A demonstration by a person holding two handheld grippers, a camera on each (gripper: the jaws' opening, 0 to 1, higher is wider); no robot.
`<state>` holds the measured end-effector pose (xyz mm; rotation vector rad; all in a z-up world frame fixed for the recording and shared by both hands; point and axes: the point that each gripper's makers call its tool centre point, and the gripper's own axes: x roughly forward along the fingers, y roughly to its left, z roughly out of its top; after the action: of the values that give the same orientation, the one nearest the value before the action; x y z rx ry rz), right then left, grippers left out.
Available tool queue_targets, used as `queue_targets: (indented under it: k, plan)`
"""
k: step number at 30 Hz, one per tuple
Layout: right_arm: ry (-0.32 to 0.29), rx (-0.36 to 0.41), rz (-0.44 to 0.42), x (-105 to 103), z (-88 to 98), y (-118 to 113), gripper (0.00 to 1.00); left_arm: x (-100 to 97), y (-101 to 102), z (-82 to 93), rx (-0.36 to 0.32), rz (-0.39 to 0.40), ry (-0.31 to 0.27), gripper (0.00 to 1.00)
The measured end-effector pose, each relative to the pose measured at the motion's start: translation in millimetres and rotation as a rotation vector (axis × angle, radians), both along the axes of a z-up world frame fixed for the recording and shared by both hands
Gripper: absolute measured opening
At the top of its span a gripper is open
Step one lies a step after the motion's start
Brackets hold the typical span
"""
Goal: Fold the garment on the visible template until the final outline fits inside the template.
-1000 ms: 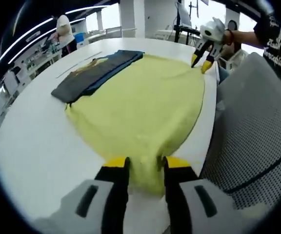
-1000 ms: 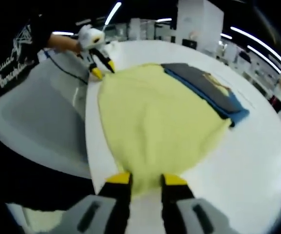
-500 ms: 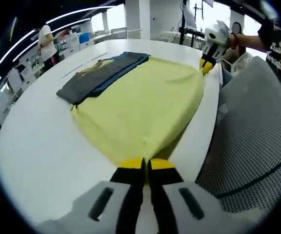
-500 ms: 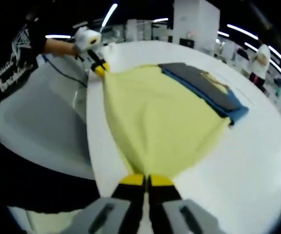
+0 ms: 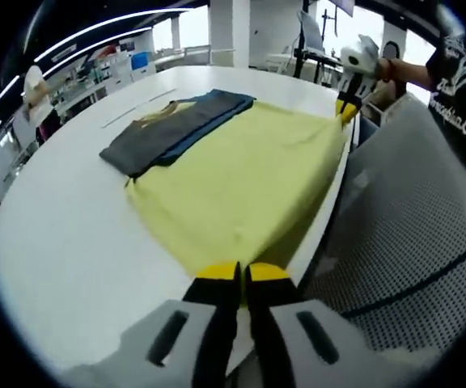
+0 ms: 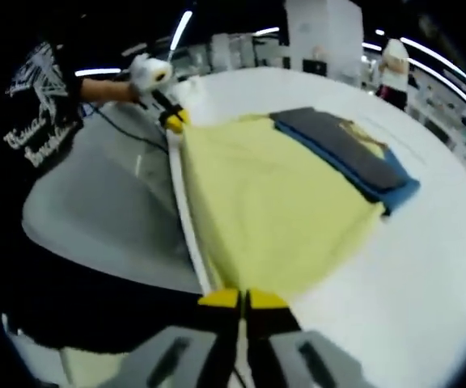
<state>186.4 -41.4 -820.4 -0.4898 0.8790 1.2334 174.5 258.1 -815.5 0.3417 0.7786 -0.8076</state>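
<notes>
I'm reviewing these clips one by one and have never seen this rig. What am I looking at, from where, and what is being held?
A person holds a handheld two-jaw gripper in each hand, and a fisheye camera rides on each one, looking along its jaws. The left gripper and the right gripper are each shut on one corner of a yellow garment spread on a white table. Each view also catches the other gripper at the garment's far corner. Beside the yellow cloth lies a folded stack of dark grey and blue garments. A grey mesh chair stands at the table edge.

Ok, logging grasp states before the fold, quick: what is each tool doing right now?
Left tool: closed on the yellow garment edge.
Right tool: closed on the yellow garment's other corner.
</notes>
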Motion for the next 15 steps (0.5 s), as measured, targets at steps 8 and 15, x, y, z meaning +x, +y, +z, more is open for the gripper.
queue_targets:
  k: [8,15]
  plan:
    - [-0.013,-0.012,0.026,-10.0,16.4,-3.3,0.00,-10.2,1.2,12.8,-0.031,-0.002,0.012,0.00]
    - [-0.107,0.011,-0.018,13.1,42.4,-4.2,0.00,3.9,4.9,42.6,-0.046,0.021,-0.046,0.00]
